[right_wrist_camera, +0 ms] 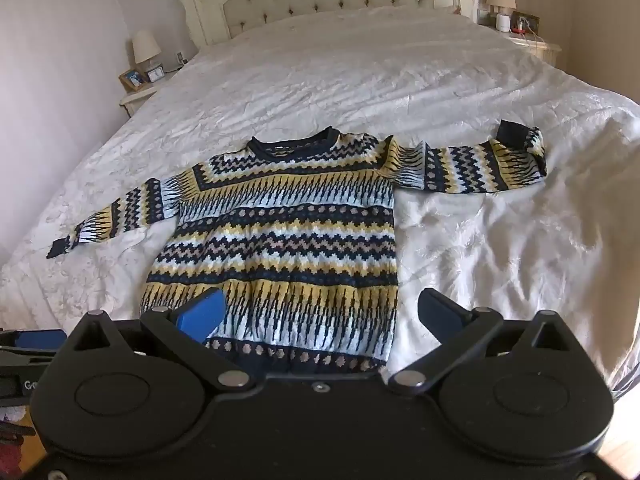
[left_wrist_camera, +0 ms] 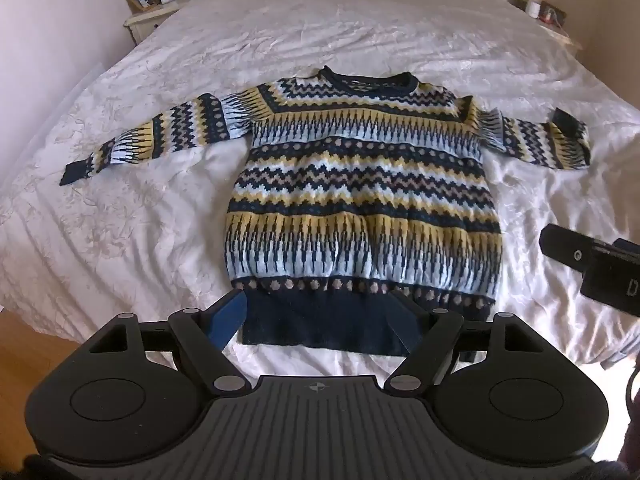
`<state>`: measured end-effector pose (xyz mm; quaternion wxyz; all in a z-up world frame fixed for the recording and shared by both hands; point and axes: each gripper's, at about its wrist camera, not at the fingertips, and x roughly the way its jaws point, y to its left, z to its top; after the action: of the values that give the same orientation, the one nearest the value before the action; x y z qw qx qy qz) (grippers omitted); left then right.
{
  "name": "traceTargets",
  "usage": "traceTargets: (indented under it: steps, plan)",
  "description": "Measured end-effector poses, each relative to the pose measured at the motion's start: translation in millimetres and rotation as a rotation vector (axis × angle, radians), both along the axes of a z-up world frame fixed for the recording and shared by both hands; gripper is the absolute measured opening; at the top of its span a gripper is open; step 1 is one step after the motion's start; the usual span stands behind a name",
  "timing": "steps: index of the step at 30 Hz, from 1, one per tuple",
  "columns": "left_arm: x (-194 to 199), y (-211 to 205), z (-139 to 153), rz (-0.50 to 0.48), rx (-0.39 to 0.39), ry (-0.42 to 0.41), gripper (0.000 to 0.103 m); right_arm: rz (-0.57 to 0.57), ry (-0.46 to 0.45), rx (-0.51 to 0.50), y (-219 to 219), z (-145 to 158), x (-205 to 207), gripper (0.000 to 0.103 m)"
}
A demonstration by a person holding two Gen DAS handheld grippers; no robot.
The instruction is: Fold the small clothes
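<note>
Both tools, left tool point(left_wrist_camera: 320, 316) and right tool point(right_wrist_camera: 320, 316), hover spread and empty above the sweater point(left_wrist_camera: 360, 200) hem. It lies flat on the bed point(left_wrist_camera: 360, 28). Risk: pinching the bedcover too, since thick knit bunches.

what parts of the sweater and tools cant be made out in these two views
- Sweater hem: in the right wrist view, cut off by the right tool's own body.
- Right sleeve cuff: folded back, so its underside is hidden in both views.
- Right tool in the left wrist view: cut off by the frame edge, jaws unseen.
- Left tool: contact with the hem unclear; its fingers overlap the dark band.
</note>
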<state>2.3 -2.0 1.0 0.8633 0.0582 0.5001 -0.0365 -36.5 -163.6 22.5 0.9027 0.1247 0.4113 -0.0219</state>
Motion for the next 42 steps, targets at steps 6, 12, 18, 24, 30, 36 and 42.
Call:
traceTargets:
  steps: [6, 12, 18, 24, 30, 36, 42]
  plan:
    - [0, 0, -1, 0.004, -0.001, 0.0, 0.076, 0.01, -0.004, -0.004, 2, 0, -1, 0.102]
    - [-2, -2, -2, 0.001, -0.005, 0.014, 0.076, 0.006, 0.0, 0.004, -2, -3, -1, 0.102]
    - [3, -4, -1, 0.012, -0.002, 0.014, 0.076, 0.017, 0.004, 0.001, -2, -4, 1, 0.102]
    - [6, -4, -1, 0.011, 0.0, 0.022, 0.076, 0.018, 0.006, 0.008, -3, -5, 4, 0.102]
    - [7, -4, -2, 0.011, 0.001, 0.022, 0.076, 0.015, 0.01, 0.012, -4, -6, 5, 0.102]
    - [8, -7, -5, 0.012, 0.008, 0.028, 0.076, 0.01, 0.015, 0.025, -7, -8, 7, 0.102]
    - [8, -8, -9, 0.024, 0.007, 0.036, 0.076, 0.015, 0.019, 0.03, -6, -10, 7, 0.102]
